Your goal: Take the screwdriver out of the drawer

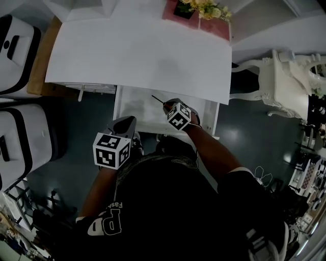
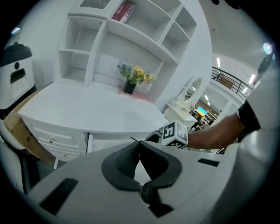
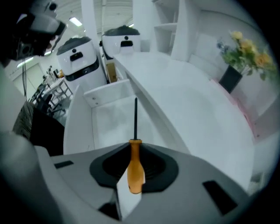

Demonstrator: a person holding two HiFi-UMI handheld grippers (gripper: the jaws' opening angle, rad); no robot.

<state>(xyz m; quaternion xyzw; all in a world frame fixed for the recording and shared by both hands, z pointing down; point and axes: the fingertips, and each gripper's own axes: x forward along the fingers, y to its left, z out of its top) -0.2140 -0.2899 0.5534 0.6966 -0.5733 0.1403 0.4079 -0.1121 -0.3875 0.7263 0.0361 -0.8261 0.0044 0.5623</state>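
Observation:
A screwdriver (image 3: 134, 162) with an orange handle and a thin dark shaft sits clamped in my right gripper (image 3: 133, 151), its shaft pointing out over the open white drawer (image 3: 107, 118). In the head view the right gripper (image 1: 168, 105) hovers above the drawer (image 1: 133, 104), and the screwdriver's shaft (image 1: 157, 99) sticks out to the upper left. My left gripper (image 1: 124, 125) hangs near the drawer's front left corner, apart from it. In its own view the left gripper (image 2: 139, 144) is shut with nothing between its jaws.
A white desk (image 1: 137, 51) with a shelf unit (image 2: 109, 48) stands behind the drawer, with a flower vase (image 1: 196, 7) at its back. White and black machines (image 1: 15, 56) stand at the left. A white ornate chair (image 1: 277, 79) is at the right.

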